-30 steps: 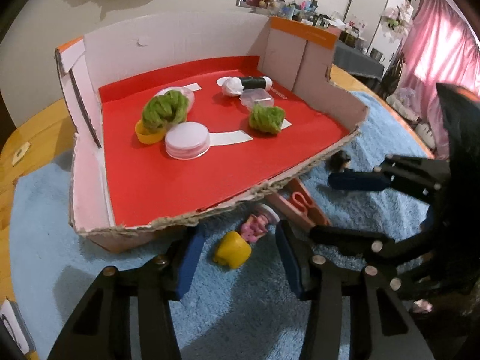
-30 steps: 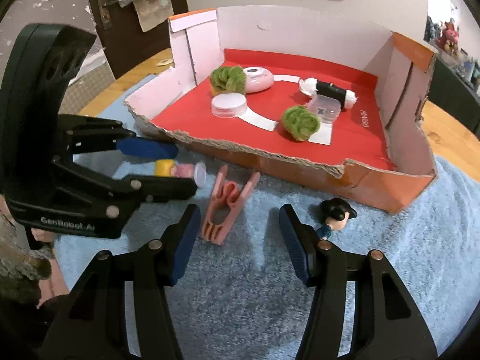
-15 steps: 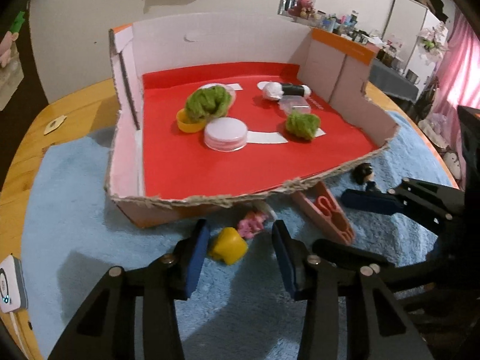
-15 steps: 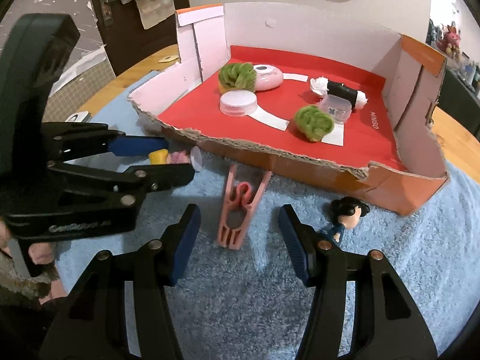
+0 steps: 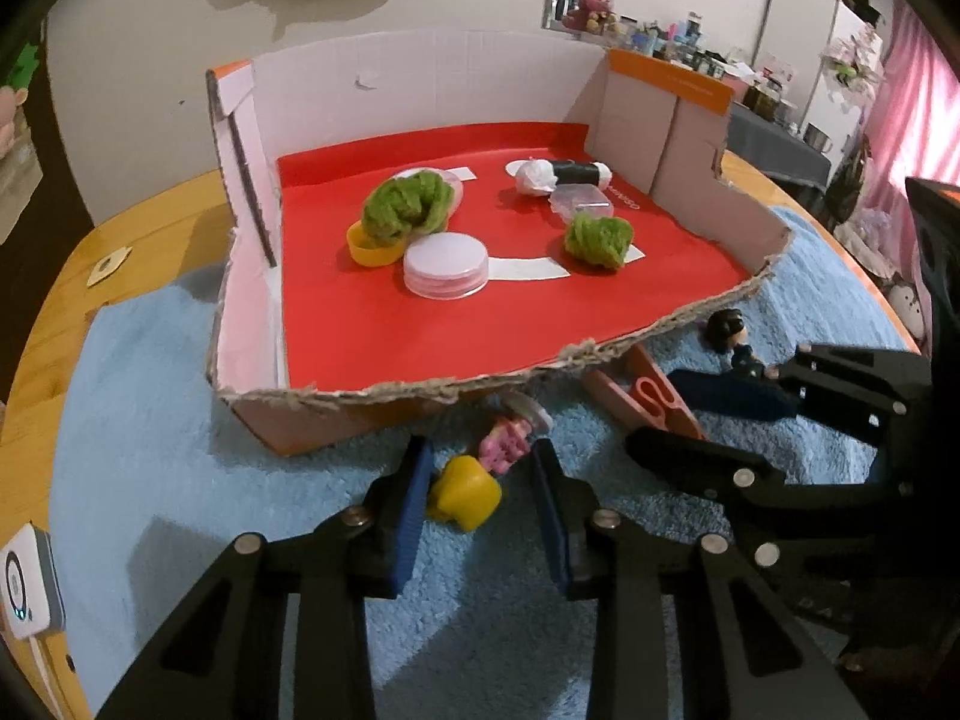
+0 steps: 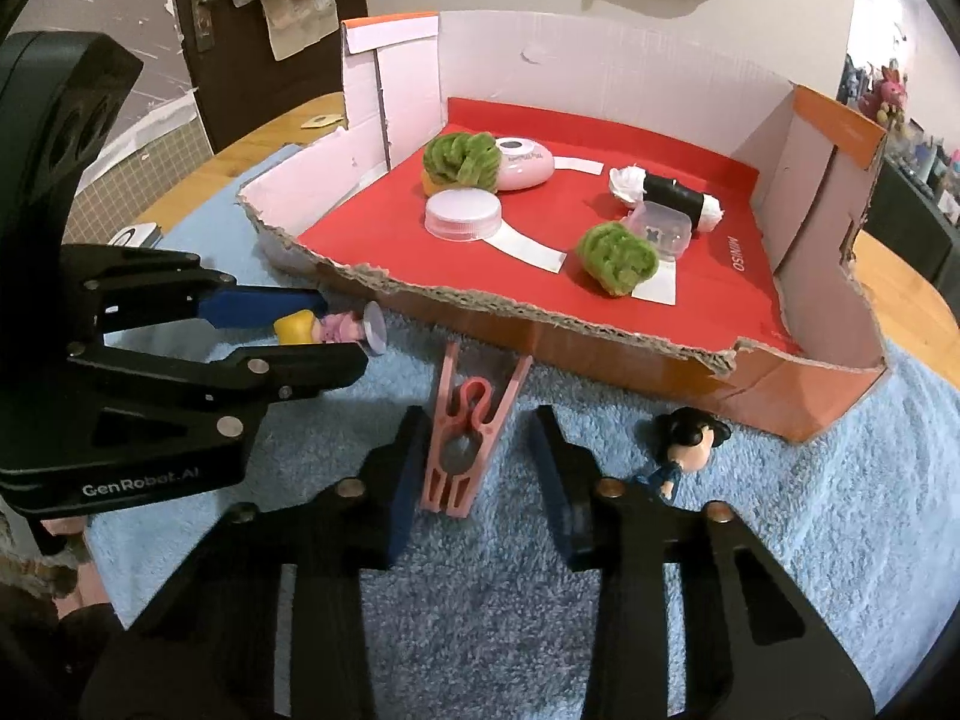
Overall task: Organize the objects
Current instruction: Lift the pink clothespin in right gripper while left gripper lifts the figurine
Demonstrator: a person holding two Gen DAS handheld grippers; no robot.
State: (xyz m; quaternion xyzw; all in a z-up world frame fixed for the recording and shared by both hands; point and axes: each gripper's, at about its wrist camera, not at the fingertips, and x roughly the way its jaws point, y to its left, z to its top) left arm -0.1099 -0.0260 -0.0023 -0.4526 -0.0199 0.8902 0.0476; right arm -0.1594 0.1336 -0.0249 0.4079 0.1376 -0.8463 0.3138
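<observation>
Clamping yellow-haired doll (image 5: 465, 489) at lower centre, left gripper (image 5: 483, 504); right gripper (image 6: 477, 468) closing round pink clip (image 6: 465, 441), gaps beside; box's torn edge (image 6: 540, 315) just above.

Right tool (image 6: 477, 468) closing around the pink clothespin (image 6: 465, 438) on blue towel (image 6: 780, 540).

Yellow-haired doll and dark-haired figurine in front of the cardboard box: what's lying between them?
A pink clothes peg lies on the blue towel between the doll and the figurine, clearest in the right wrist view.
</observation>
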